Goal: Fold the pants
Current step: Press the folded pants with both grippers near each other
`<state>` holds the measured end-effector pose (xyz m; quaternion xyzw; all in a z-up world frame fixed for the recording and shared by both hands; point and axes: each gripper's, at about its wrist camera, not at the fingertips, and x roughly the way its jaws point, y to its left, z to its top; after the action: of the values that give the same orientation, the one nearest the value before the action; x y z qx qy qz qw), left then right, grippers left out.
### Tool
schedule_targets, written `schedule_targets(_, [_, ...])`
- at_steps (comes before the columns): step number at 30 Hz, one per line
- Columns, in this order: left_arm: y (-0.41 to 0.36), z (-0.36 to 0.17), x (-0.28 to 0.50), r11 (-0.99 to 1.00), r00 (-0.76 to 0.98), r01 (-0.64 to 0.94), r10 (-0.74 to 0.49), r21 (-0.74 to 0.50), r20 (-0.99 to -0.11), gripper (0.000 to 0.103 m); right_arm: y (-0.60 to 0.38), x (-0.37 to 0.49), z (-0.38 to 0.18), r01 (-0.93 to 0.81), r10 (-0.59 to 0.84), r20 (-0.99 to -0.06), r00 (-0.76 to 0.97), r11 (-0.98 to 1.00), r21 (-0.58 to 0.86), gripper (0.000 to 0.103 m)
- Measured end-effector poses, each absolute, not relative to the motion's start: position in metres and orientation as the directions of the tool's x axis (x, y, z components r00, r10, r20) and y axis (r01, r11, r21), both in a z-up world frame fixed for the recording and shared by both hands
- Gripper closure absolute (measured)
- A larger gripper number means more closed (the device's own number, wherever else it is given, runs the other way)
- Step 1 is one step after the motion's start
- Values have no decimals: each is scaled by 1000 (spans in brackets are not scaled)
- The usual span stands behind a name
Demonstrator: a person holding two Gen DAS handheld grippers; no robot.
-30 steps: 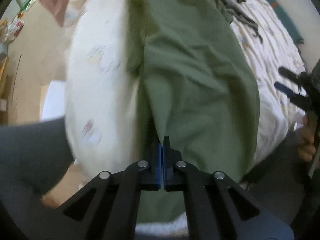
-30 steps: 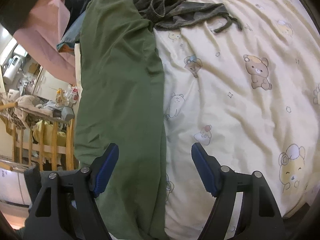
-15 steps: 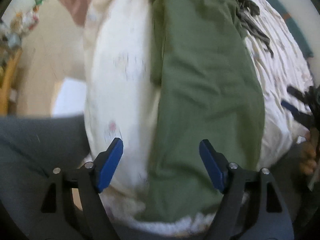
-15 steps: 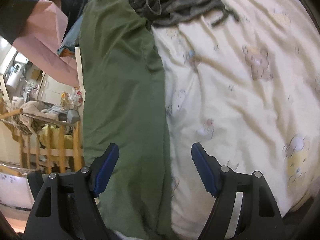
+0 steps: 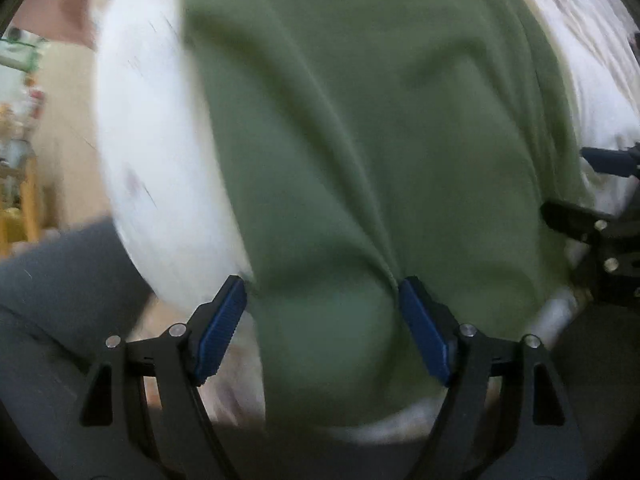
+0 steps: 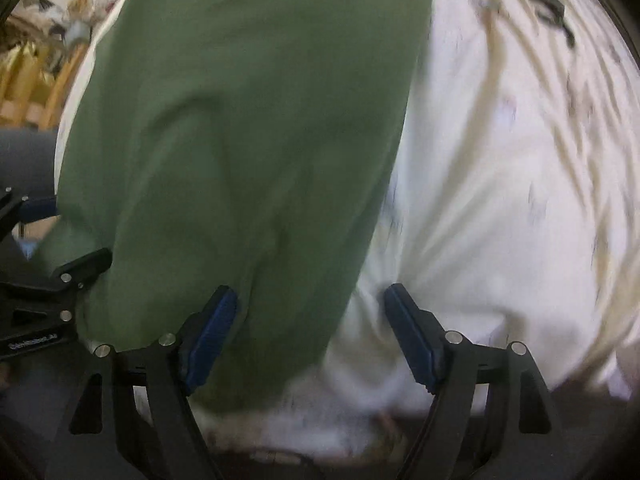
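On the bed sheet [image 6: 500, 200], green pants [image 5: 360, 160] lie flat.

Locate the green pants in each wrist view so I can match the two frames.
Left wrist: green pants fill the centre and right, their near end between the open left gripper fingers.
Right wrist: pants fill the left and centre; their right edge runs down between the open right gripper fingers.
Shared landmark: the cream bedsheet, flanking the pants on both sides in the left view, mainly on the right in the right view.

right hand-held gripper [image 6: 310, 334] gapes over green pants [image 6: 248, 120] edge.
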<state>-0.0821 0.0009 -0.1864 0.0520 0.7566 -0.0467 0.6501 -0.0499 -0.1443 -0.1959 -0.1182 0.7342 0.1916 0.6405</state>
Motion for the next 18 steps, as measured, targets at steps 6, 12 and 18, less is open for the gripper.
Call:
schedule_targets(6, [0,-164,-88,975,-146,204,-54,-83,-988,27,-146,-76,-199,-445,23,-959,-284,882,153,27])
schedule_targets(12, [33,-107,-27,995,189,69,-85,-73,-978,27,-156,-10,-125,-286,299,-954,19,916,281,25])
schedule_targets(18, [34,-140,17,1000,284,15,-3,1,-959,27,-133,34,-156,-256,208,-965,162,953,163,25])
